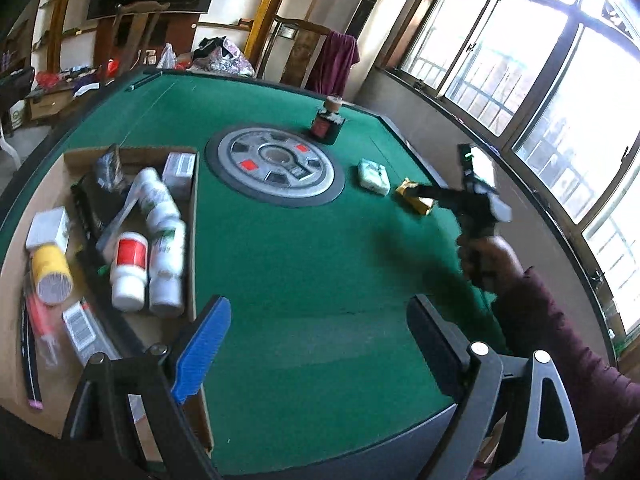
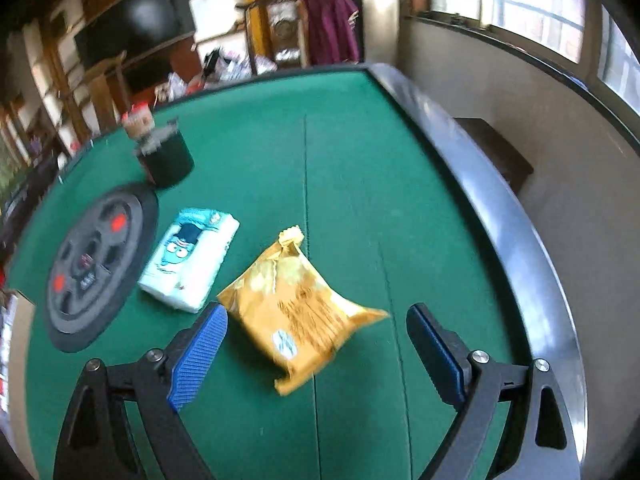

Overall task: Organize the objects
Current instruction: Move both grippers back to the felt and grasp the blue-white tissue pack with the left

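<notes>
- Two grippers are observed with fingers spread wide and nothing held: the right gripper (image 2: 316, 344) is positioned over the yellow snack packet (image 2: 298, 308), which lies on the green table (image 2: 360, 160) between its released fingers.
- The left gripper (image 1: 318, 344) hovers beside the cardboard box (image 1: 194, 216), where bottles and small boxes are already collected.
- The step in hand is judged to be the pick-up of the packet; lowering and closing are called for next.
- Just beyond, a tissue pack (image 2: 190, 258) is noted, then a dark jar (image 2: 166, 158), both outside the box.
</notes>
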